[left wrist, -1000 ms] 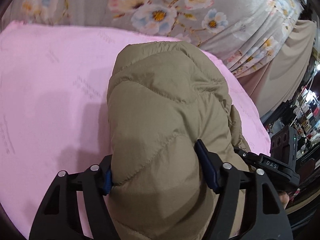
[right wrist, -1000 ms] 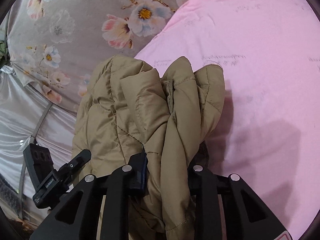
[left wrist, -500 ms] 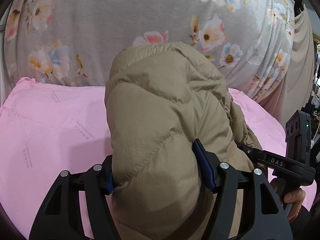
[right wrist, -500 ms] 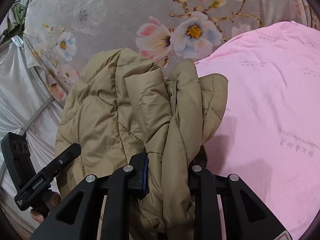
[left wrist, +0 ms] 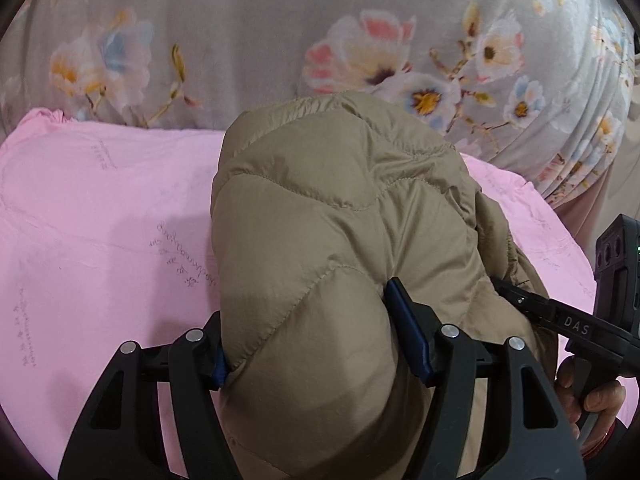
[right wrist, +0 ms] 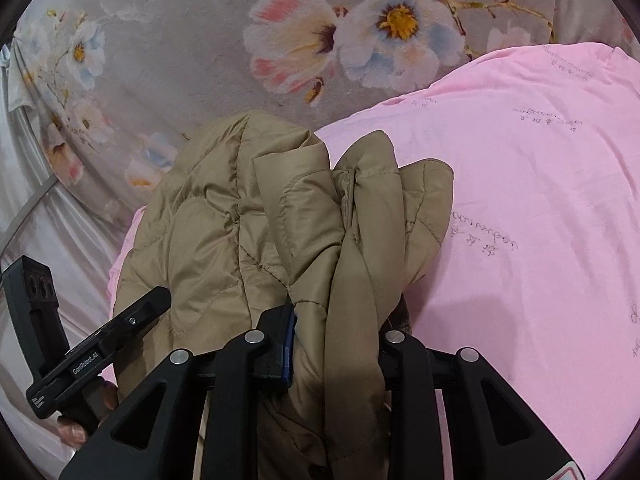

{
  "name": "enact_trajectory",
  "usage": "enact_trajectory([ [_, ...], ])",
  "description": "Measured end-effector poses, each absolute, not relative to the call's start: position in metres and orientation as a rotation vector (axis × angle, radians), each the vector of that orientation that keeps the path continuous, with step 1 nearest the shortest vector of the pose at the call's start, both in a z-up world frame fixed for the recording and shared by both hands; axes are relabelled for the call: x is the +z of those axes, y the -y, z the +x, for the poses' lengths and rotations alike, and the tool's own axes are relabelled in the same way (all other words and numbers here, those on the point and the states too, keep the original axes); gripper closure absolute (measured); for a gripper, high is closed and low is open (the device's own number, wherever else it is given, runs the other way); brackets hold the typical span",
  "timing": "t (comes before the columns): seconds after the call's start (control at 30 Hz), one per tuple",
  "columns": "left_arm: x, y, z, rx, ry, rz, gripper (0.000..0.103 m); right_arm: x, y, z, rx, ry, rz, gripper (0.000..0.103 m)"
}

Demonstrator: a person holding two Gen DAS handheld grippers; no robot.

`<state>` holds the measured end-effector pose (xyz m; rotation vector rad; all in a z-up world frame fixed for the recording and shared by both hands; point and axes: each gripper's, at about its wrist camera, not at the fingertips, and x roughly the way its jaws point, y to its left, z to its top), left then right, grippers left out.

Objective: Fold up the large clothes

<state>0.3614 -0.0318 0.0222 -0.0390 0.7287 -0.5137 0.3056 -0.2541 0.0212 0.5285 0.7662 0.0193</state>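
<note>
Both grippers (left gripper (left wrist: 316, 334), right gripper (right wrist: 336, 332)) carried the clenched jacket (left wrist: 344, 240) toward the floral cloth (left wrist: 240, 40).

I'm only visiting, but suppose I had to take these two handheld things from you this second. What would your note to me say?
Left tool: clamped on a thick, puffy fold of the tan quilted jacket.
Right tool: clamped on a thinner bunched edge of the same jacket.
Where things are: the jacket hangs bunched between both tools, above the pink sheet; the grey floral cloth lies beyond it.
Done: the jacket is gripped at two places and lifted.
Left: nothing looks neatly folded yet. Probably lay it out on the pink sheet, then fold it. Keep both grips tight until it rests.
</note>
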Motion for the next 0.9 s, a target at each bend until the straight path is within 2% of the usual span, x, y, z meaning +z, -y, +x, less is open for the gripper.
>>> enact_trajectory([
  [0.13, 0.006, 0.028, 0.373, -0.505, -0.733, -0.064, 0.033, 0.009, 0.253, 0.315, -0.005, -0.765, 0.508, 0.075],
  [0.4, -0.001, 0.028, 0.381, -0.453, -0.735, -0.064, 0.022, -0.005, 0.260, 0.323, -0.028, -0.776, 0.532, 0.057],
  [0.47, 0.005, 0.028, 0.378, -0.425, -0.731, -0.029, 0.022, 0.000, 0.263, 0.322, -0.027, -0.795, 0.527, 0.054],
  [0.6, 0.034, 0.023, 0.356, -0.332, -0.670, 0.082, 0.024, 0.025, 0.267, 0.300, -0.021, -0.808, 0.479, 0.052],
  [0.73, 0.077, 0.014, 0.336, -0.257, -0.575, 0.132, 0.024, 0.069, 0.258, 0.270, -0.089, -0.708, 0.323, 0.048],
  [0.83, 0.111, 0.018, 0.330, -0.242, -0.532, 0.095, 0.024, 0.097, 0.240, 0.269, -0.113, -0.647, 0.243, 0.048],
  [0.87, 0.120, 0.023, 0.331, -0.248, -0.528, 0.083, 0.027, 0.105, 0.231, 0.273, -0.100, -0.637, 0.222, 0.050],
  [0.9, 0.127, 0.031, 0.332, -0.251, -0.531, 0.077, 0.034, 0.110, 0.222, 0.279, -0.084, -0.625, 0.201, 0.056],
])
